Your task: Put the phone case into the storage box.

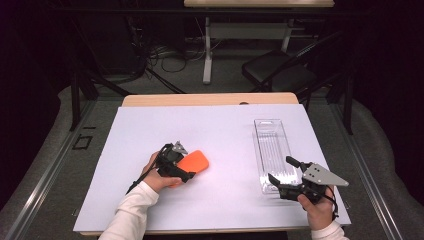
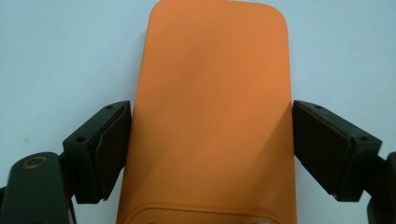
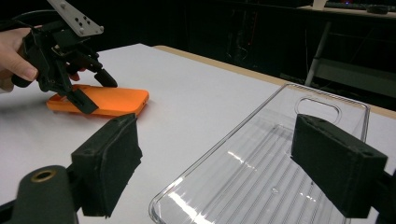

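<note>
An orange phone case lies flat on the white table sheet, left of centre. My left gripper is open and straddles its near end, one jaw at each long edge; the case lies between them. A clear plastic tray lies lengthwise at the right. My right gripper is open over the tray's near end, holding nothing. In the right gripper view the tray sits between and under the jaws, with the orange case and left gripper farther off.
The white sheet covers a wooden table. Behind the table stand a black chair, a white desk leg and floor cables. Bare sheet lies between the case and the tray.
</note>
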